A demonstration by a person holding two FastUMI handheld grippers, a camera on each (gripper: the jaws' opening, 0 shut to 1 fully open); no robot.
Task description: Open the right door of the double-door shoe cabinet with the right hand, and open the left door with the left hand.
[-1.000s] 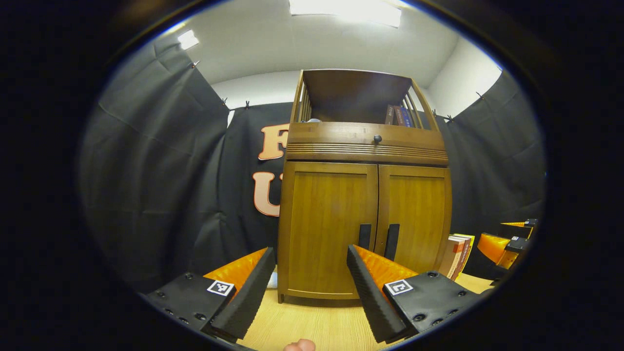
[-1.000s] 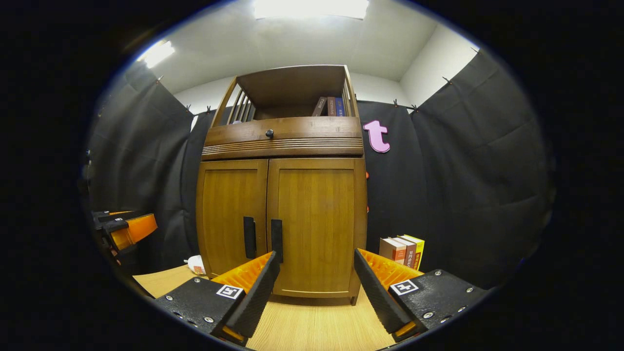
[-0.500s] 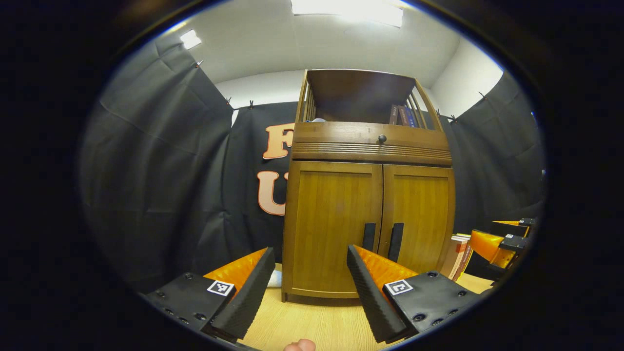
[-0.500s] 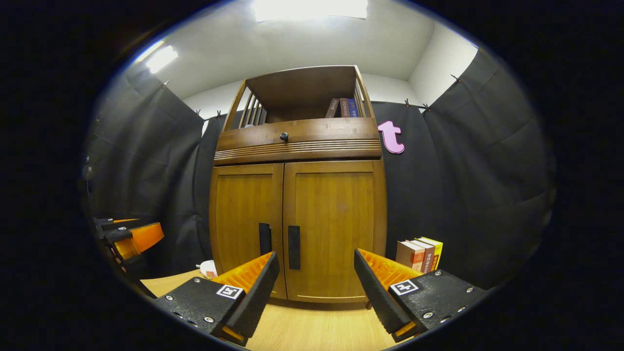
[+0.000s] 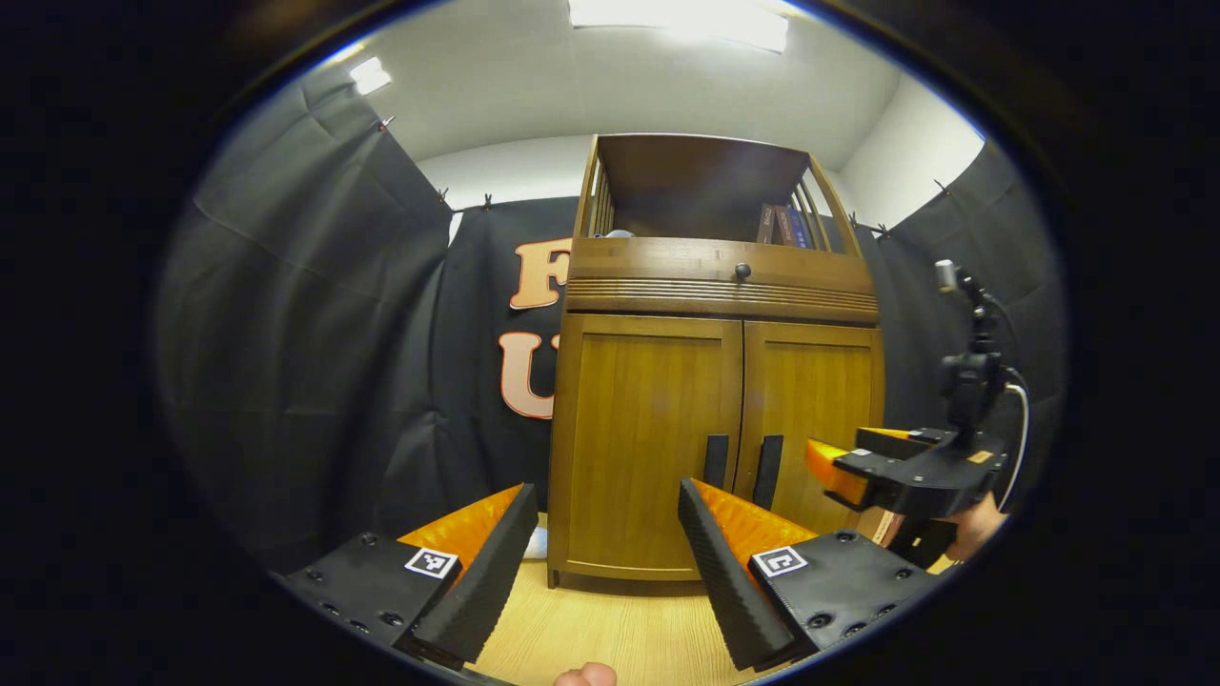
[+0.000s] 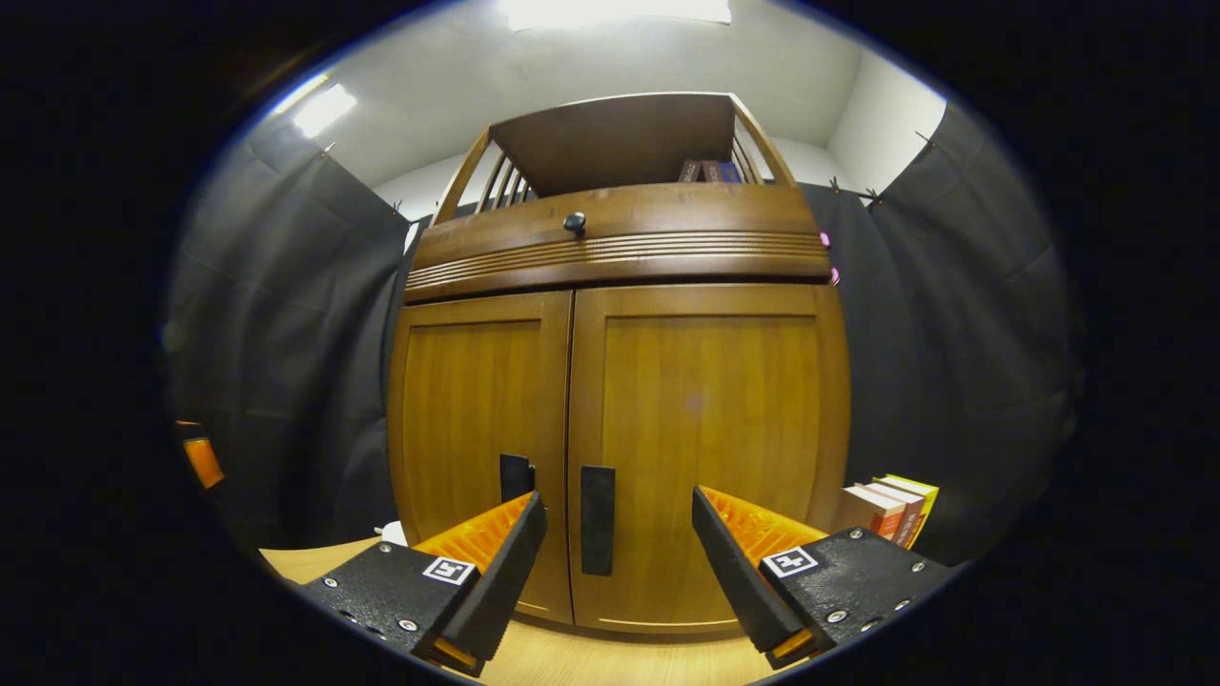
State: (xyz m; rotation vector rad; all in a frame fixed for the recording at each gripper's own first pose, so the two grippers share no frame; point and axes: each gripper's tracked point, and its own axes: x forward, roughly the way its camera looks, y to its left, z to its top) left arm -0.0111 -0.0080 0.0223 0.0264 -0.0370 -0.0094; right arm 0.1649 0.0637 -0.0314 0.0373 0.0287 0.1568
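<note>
Near the shoe cabinet (image 6: 620,400), the right hand-held gripper (image 6: 618,562) has closed in, fingers spread, right door handle (image 6: 598,519) between them. Both doors look shut. Left hand-held gripper (image 5: 605,562) is released, hanging back.

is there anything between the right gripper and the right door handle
No. In the right gripper view, the right gripper is open and the right door's handle stands in the gap ahead of its fingers, with nothing in front of it.

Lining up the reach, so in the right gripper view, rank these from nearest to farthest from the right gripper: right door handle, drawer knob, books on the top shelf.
1. right door handle, between the jaws, low.
2. drawer knob, higher, above the doors.
3. books on the top shelf, up at the back right.
</note>
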